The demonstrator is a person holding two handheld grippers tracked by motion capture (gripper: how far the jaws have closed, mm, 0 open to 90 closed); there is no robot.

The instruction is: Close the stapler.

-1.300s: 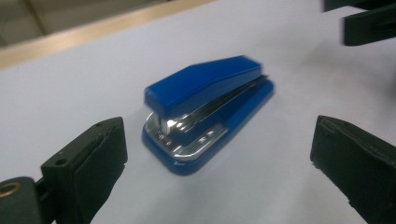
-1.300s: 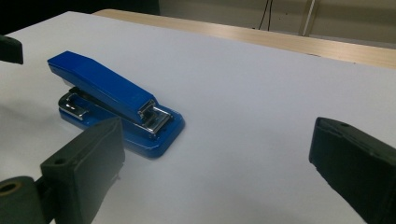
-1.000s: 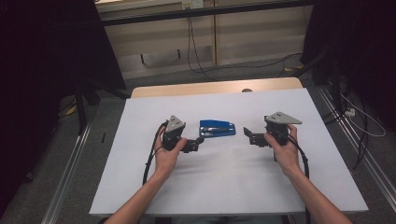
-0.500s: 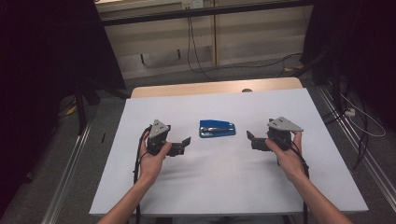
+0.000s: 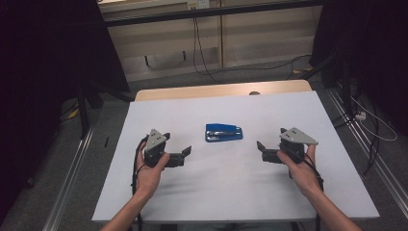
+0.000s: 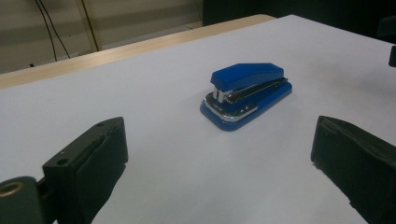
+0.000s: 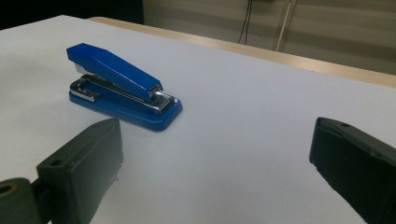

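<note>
On my left I have the left gripper [image 5: 185, 153], held in the left hand [image 5: 150, 168] above the white sheet [image 5: 231, 192] that covers the table. Its jaws stand wide apart with nothing between them, pointing toward the middle of the table. A black cable [image 5: 135, 166] trails from it back along the wrist. In the left gripper view the two black jaws frame bare white sheet, and beyond them I see the blue stapler [image 6: 246, 93] lying flat, its metal front end toward this camera.

At the middle of the sheet sits that blue stapler [image 5: 223, 133], closed, lengthwise across the table, between the two grippers and a little farther from me than either. It touches neither one.

On my right I have the right gripper [image 5: 260, 149], held in the right hand [image 5: 300, 166], its grey three-cornered plate [image 5: 299, 136] on top. Its jaws are also spread wide and hold nothing, pointing inward toward the middle. In the right gripper view the stapler [image 7: 122, 86] lies beyond the left-hand jaw, hinge end nearest, apart from it. A strip of the wooden table edge [image 5: 221, 90] shows past the sheet's far side.
</note>
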